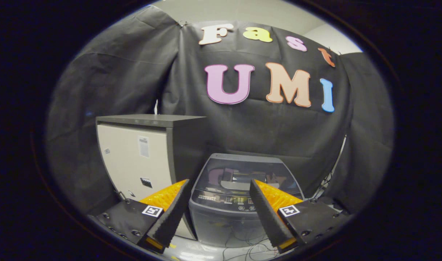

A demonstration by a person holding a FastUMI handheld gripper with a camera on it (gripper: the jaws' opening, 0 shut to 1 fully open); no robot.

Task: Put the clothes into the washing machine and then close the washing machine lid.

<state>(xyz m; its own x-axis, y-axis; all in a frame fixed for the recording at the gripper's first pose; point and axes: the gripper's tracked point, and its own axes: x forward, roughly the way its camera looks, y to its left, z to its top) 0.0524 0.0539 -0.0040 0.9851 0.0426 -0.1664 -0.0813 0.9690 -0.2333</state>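
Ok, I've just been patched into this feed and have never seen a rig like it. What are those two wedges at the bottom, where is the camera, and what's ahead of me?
The camera rides on a hand-held gripper and looks forward along its two fingers; those are the wedges. They stand apart, so the gripper is open and holds nothing. Beyond them, seen through the gap, stands a grey top-loading washing machine with its glass lid down and a control panel along the front edge. Beside it stands a taller cabinet with a pale front. Cables lie on the floor at the machine's foot. Black cloth forms the booth's wall behind.
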